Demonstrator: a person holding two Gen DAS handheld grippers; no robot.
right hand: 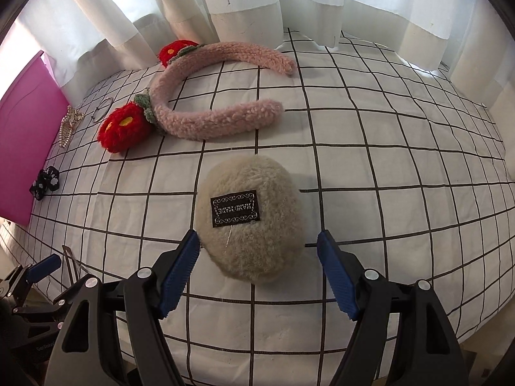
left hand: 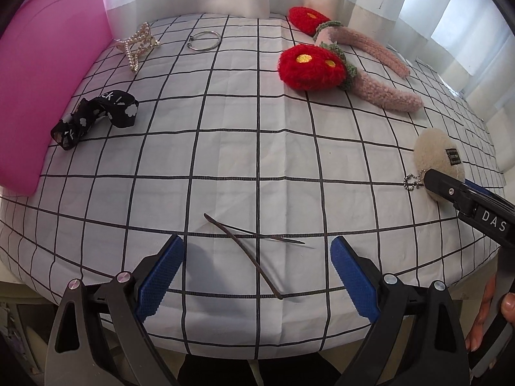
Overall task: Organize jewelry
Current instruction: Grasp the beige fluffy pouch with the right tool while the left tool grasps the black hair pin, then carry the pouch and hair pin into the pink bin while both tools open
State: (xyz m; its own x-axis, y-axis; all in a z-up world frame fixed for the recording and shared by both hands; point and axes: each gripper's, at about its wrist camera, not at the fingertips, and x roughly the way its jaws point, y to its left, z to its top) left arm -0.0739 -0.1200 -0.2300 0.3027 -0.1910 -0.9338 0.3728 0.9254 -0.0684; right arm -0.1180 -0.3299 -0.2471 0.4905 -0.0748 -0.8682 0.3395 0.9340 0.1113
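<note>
Checked white cloth (left hand: 257,148) covers the worktop in both views. Your left tool (left hand: 257,257), low in the left wrist view, has its blue pads spread wide and grips nothing; a thin dark hair stick (left hand: 257,257) and a finer pin (left hand: 273,236) crossing it lie on the cloth between the pads, clear of both.

Your right tool (right hand: 257,257), low in the right wrist view, is also spread wide. A cream fluffy pouch (right hand: 254,218) with a black label sits between its pads; the left pad is right at the fluff, touching or not I cannot tell, and the right pad stands clear. In the left wrist view the same pouch shows at the right edge, a bead chain at its lower left.

Upper right, left wrist view: pink fuzzy headband (left hand: 379,74) with red knitted flowers (left hand: 310,67). Upper left: pearl hair claw (left hand: 136,45), with a metal ring bangle (left hand: 205,41) just to its right, apart from it. Left of centre: black printed ribbon (left hand: 96,117), close against a pink pad (left hand: 42,90) along the left edge. White curtains (right hand: 244,3) hang behind. Your fingers (left hand: 508,305) show at the lower right edge.
</note>
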